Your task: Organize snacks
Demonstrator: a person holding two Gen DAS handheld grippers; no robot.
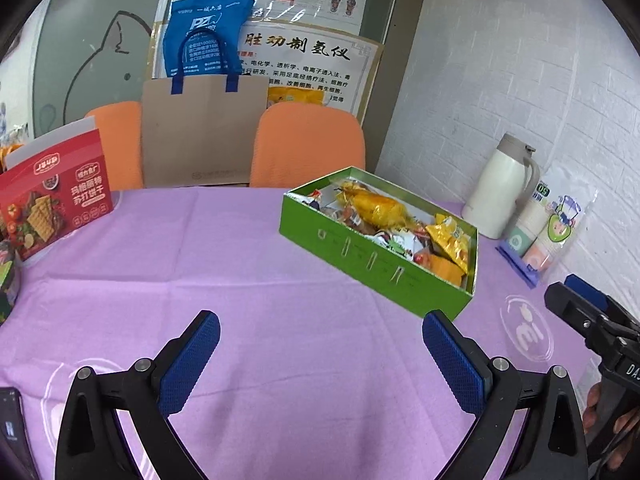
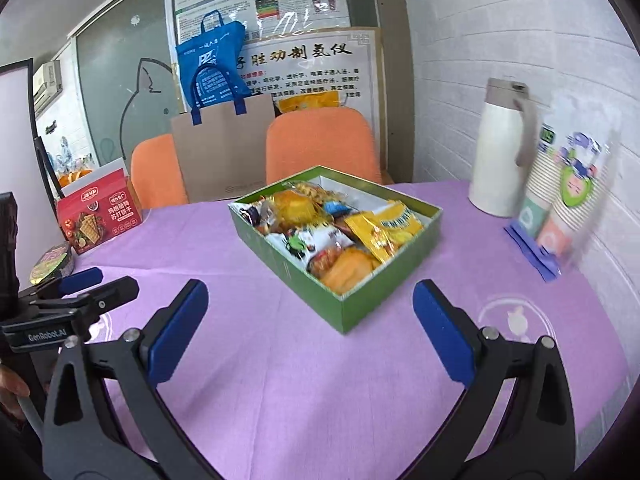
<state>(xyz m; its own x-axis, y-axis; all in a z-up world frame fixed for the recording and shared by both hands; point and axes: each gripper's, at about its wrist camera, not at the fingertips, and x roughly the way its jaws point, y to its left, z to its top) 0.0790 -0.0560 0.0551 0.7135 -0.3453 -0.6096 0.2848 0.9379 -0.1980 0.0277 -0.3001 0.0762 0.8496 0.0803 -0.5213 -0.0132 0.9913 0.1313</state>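
A green open box (image 1: 380, 268) (image 2: 294, 270) filled with several wrapped snacks, mostly yellow and orange packets (image 1: 380, 206) (image 2: 384, 226), sits on the purple tablecloth. My left gripper (image 1: 320, 356) hovers open over bare cloth in front of the box, nothing between its blue pads. My right gripper (image 2: 310, 328) is open too, just short of the box's near corner. Each gripper shows at the edge of the other's view: the right one (image 1: 580, 304) at the far right, the left one (image 2: 92, 284) at the far left. A red cracker box (image 1: 56, 200) (image 2: 100, 212) stands at the table's left.
A white thermos jug (image 1: 500, 192) (image 2: 502, 152) and a pack of paper cups (image 1: 548, 232) (image 2: 564, 200) stand by the brick wall on the right. Two orange chairs (image 1: 308, 144) and a brown paper bag (image 1: 200, 132) line the far edge. A round tin (image 2: 52, 262) lies at the left.
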